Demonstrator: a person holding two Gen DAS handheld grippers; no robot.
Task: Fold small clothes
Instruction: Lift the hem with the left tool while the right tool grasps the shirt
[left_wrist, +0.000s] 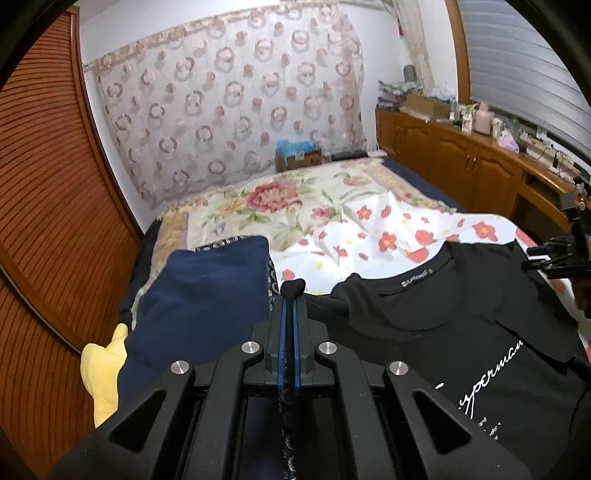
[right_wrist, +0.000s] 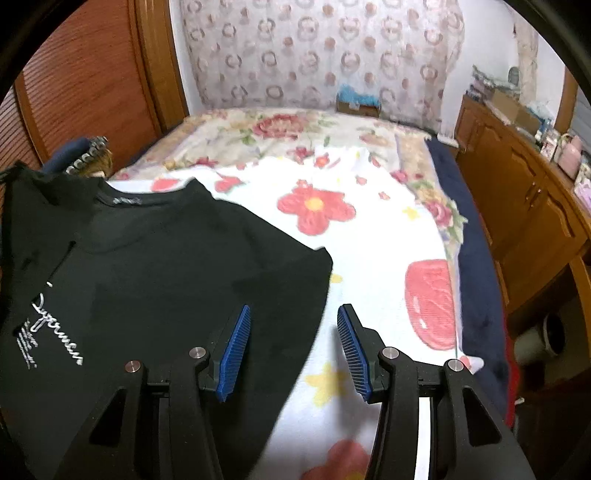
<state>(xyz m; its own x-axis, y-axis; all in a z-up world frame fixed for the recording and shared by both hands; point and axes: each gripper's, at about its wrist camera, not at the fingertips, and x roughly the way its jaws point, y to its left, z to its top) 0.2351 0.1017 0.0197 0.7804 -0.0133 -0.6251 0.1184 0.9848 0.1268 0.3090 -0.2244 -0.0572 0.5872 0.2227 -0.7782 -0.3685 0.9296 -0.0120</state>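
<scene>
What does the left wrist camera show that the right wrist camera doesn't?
Only the left view shows the left gripper, shut on a pinch of the black T-shirt, plus a yellow cloth. Only the right view shows the right gripper fully, open over the shirt's edge. Both show the shirt, the flowered sheet and the navy garment.

My left gripper is pinched on a fold of the black T-shirt — navy folded garment crowds its left side, yellow cloth beyond that. My right gripper has jaws apart over the shirt's edge; the white flowered sheet ahead and right lies flat and unobstructed. Wooden cabinets wall off the far right — louvred door the left.
</scene>
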